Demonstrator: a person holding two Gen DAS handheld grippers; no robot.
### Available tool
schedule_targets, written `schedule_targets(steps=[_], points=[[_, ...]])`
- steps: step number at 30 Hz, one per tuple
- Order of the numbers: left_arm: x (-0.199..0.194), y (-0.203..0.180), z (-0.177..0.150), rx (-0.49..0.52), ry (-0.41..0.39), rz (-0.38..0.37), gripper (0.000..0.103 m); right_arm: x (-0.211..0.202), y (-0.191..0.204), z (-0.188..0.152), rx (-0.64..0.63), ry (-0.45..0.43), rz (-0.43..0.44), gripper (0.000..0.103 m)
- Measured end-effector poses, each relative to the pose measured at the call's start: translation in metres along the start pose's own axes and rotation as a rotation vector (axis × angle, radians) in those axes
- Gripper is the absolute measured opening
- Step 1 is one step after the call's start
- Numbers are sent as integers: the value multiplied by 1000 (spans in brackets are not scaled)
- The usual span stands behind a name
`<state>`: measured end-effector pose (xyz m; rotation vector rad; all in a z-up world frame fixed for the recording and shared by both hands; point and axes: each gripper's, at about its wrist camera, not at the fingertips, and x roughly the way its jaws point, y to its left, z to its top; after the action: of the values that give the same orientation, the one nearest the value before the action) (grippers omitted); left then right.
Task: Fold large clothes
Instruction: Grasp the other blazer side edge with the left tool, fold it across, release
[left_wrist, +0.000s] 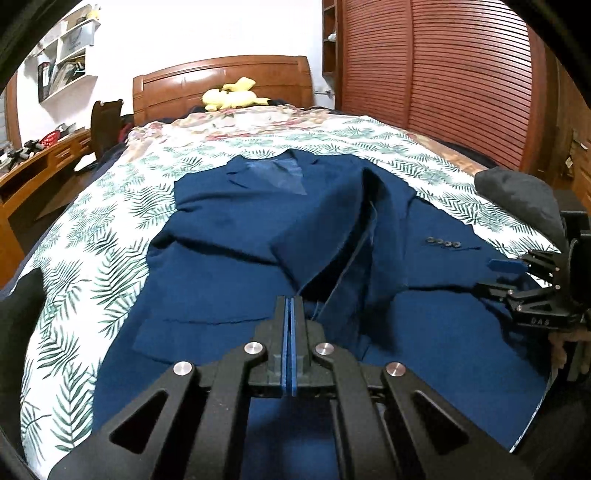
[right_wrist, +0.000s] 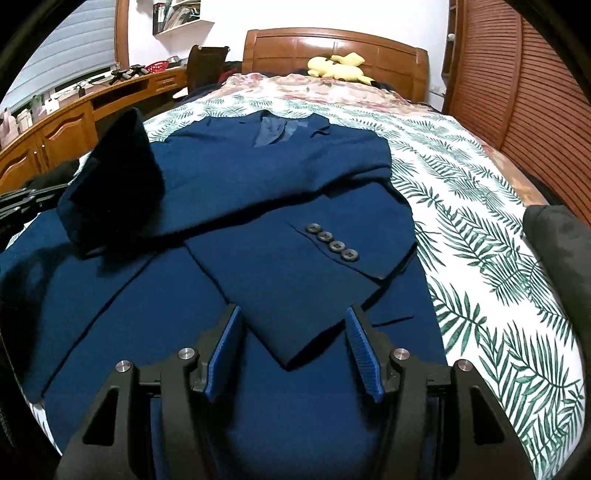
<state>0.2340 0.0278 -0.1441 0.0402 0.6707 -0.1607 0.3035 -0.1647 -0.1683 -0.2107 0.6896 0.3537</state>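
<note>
A navy blue suit jacket (left_wrist: 236, 236) lies spread on the bed, collar toward the headboard. It also shows in the right wrist view (right_wrist: 273, 177). One sleeve with four grey cuff buttons (right_wrist: 332, 242) lies folded across the body. My left gripper (left_wrist: 290, 299) is shut; a raised fold of jacket cloth (right_wrist: 118, 177) stands by it, but I cannot tell if it is pinched. My right gripper (right_wrist: 293, 314) is open, low over the sleeve cuff, and shows at the right of the left wrist view (left_wrist: 517, 275).
The bed has a leaf-print sheet (right_wrist: 480, 229) and a floral blanket (left_wrist: 240, 123) near the wooden headboard (left_wrist: 221, 83), with a yellow plush toy (left_wrist: 232, 96). A wooden desk (right_wrist: 74, 122) runs along the left. A slatted wardrobe (left_wrist: 443, 74) stands at the right.
</note>
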Motion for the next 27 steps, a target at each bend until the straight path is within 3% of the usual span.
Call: schedule_targets(steps=[16, 17, 19, 21, 22, 27], points=[[-27, 28, -11, -22, -27, 24, 2, 8, 2, 2, -3, 3, 8, 60], [-27, 30, -11, -25, -29, 27, 6, 8, 2, 2, -3, 4, 8, 60], [-28, 31, -11, -26, -33, 35, 30, 8, 2, 2, -4, 5, 8, 60], [-31, 34, -12, -36, -48, 32, 78, 8, 3, 2, -5, 4, 8, 60], [-32, 35, -12, -42, -58, 29, 85, 8, 3, 2, -5, 5, 8, 60], [-40, 39, -12, -48, -83, 32, 86, 9, 3, 2, -5, 8, 11, 60]])
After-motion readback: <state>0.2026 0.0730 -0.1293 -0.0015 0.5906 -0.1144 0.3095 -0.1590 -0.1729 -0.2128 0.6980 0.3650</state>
